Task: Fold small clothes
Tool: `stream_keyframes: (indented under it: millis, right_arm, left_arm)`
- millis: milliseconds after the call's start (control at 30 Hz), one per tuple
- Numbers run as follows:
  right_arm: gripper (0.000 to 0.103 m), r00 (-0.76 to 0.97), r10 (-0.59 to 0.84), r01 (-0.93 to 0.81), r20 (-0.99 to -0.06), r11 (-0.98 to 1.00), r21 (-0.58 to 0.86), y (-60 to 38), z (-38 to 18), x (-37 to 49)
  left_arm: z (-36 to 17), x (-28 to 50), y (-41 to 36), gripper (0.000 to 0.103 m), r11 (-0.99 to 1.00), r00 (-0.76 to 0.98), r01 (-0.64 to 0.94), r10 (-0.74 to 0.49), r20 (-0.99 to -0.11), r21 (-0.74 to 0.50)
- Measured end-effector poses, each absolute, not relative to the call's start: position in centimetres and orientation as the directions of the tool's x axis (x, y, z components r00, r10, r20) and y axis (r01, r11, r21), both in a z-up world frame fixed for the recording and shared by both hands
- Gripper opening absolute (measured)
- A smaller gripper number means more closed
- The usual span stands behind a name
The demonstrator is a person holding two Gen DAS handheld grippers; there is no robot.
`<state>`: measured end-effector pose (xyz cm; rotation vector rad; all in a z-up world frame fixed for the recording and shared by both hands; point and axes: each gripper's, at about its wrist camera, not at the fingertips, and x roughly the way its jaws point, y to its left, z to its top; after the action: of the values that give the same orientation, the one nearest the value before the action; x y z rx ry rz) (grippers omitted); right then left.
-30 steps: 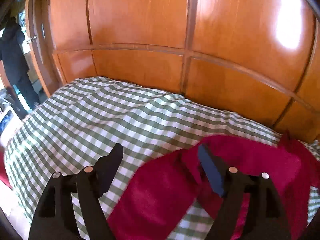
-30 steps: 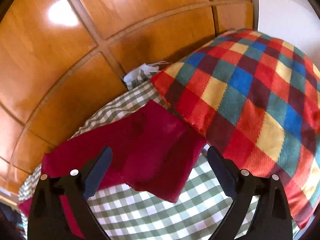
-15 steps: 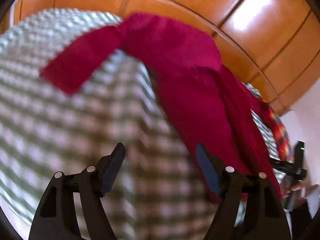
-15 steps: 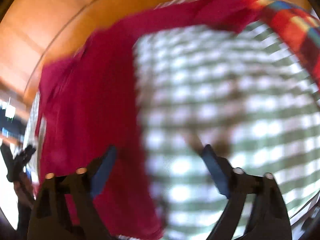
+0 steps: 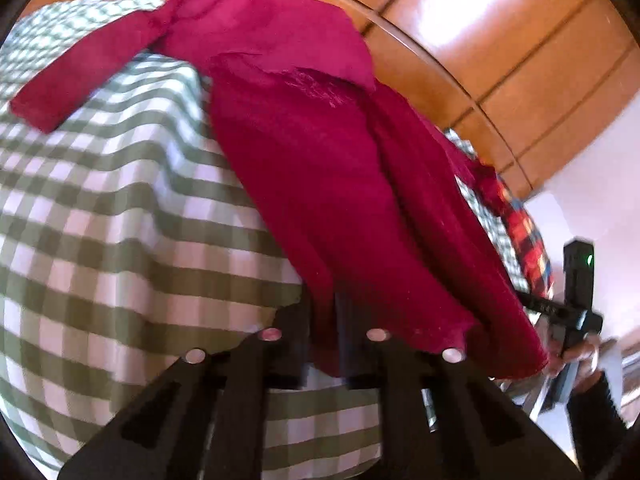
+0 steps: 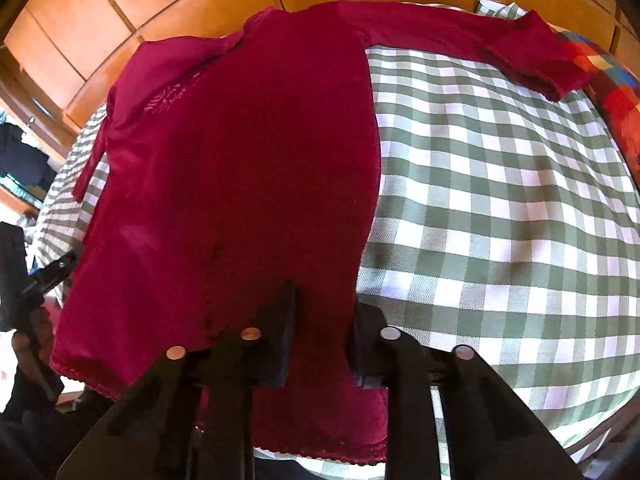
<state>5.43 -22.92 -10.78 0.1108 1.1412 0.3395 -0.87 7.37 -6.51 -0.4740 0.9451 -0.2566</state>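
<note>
**Both grippers have closed on the hem of the red top**

A second ago both grippers hung above the bed with their fingers spread wide and the wooden panels filling the view; now both have dropped to the near edge of the bed and pinch the garment. The bed (image 6: 500,184), under its green checked cover, carries the red top (image 6: 248,168) spread flat, neck toward the far edge by the wooden wall (image 6: 168,12) and sleeves stretched out toward the far corners. A bright checked blanket (image 6: 612,80) lies at the right edge. The left gripper (image 5: 322,344) clamps the left part of the hem, the right gripper (image 6: 320,344) the right part. With the hem held at two points, the first fold, probably hem toward neck, looks ready to begin.
</note>
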Motion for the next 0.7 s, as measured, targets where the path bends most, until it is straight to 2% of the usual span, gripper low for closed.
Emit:
stream_keyframes:
  millis: [100, 300, 433, 533, 567, 633, 667, 700]
  right_arm:
    - [0.011, 0.383, 0.325, -0.221, -0.865, 0.941, 0.256, -22.5, -10.0, 5.5]
    - [0.010, 0.469, 0.386, -0.244, -0.794, 0.921, 0.303, -23.4, -5.5, 4.8]
    - [0.009, 0.505, 0.443, -0.231, -0.741, 0.896, 0.379, -25.7, -2.6, 3.4]
    - [0.009, 0.491, 0.440, -0.222, -0.752, 0.898, 0.381, -26.3, -3.1, 2.5]
    - [0.009, 0.470, 0.418, -0.203, -0.777, 0.908, 0.366, -26.3, -4.2, 2.3]
    - [0.009, 0.406, 0.412, -0.185, -0.816, 0.911, 0.368, -26.4, -6.7, 2.1]
    - [0.009, 0.368, 0.428, -0.194, -0.825, 0.903, 0.382, -26.0, -7.7, 2.1]
    - [0.009, 0.335, 0.433, -0.192, -0.837, 0.901, 0.389, -25.9, -8.5, 2.0]
  left_arm:
    - [-4.5, -0.9, 7.9, 0.007, 0.868, 0.590, 0.046, -0.423, -0.688, -0.494]
    - [1.9, -1.4, 12.5, 0.006, 0.865, 0.662, 0.085, -0.420, -0.621, -0.494]
    - [4.9, -2.6, 15.1, 0.006, 0.879, 0.677, 0.089, -0.398, -0.619, -0.467]
    - [5.0, -2.9, 16.4, 0.009, 0.885, 0.657, 0.072, -0.390, -0.645, -0.461]
    - [4.3, -2.9, 16.6, 0.015, 0.892, 0.642, 0.051, -0.374, -0.669, -0.450]
    - [2.9, -3.3, 17.4, 0.036, 0.901, 0.646, -0.014, -0.324, -0.692, -0.434]
    - [2.2, -3.6, 17.8, 0.056, 0.900, 0.643, -0.045, -0.305, -0.702, -0.433]
    - [1.4, -3.9, 18.3, 0.062, 0.893, 0.640, -0.081, -0.293, -0.710, -0.442]
